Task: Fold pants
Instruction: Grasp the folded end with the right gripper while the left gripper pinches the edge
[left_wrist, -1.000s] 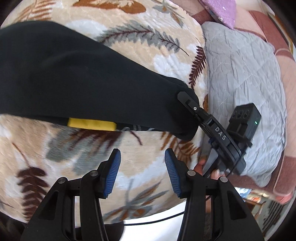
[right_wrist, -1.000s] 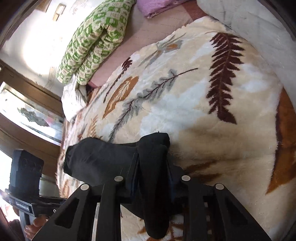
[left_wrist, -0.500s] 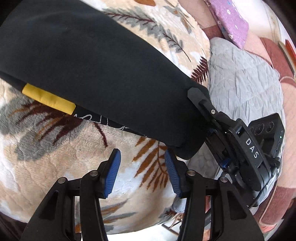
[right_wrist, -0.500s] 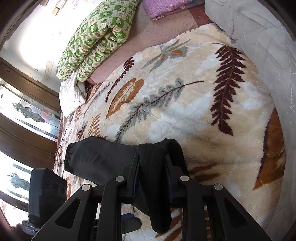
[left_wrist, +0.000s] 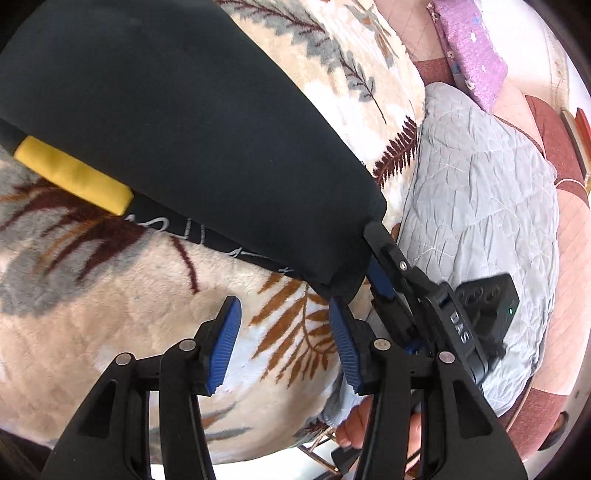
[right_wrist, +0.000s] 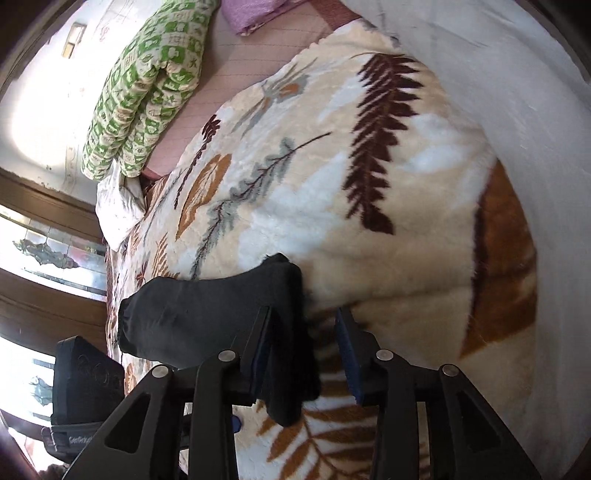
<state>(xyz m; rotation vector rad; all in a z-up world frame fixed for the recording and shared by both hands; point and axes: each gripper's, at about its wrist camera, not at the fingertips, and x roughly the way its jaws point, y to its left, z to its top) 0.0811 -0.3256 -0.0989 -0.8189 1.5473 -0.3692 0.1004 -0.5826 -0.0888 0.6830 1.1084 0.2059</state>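
Black pants (left_wrist: 192, 129) lie doubled over on leaf-print blanket (left_wrist: 110, 295), filling 10 to 12 o'clock. Right tool (right_wrist: 306, 354) wide, cloth end loose between fingers. Left tool (left_wrist: 284, 347) wide, empty. First fold looks done; further folds likely left.

- Left tongs (left_wrist: 284, 343): black frame, ribbed blue pads (left_wrist: 225, 343).
- Pants (left_wrist: 177, 122), ahead of the left tongs: black, with a yellow patch (left_wrist: 74, 181) and thin white lettering along the near edge.
- Blanket (left_wrist: 110, 295) beneath both tongs: cream plush with brown, rust-orange and grey fern leaves.
- Quilt (left_wrist: 480, 206), right of the left tongs: pale grey, stitched.
- Cloth (left_wrist: 469, 48), far ahead to the right: purple, speckled.
- Bedding roll (right_wrist: 147, 85), far ahead-left of the right tongs (right_wrist: 306, 350): green and white print.
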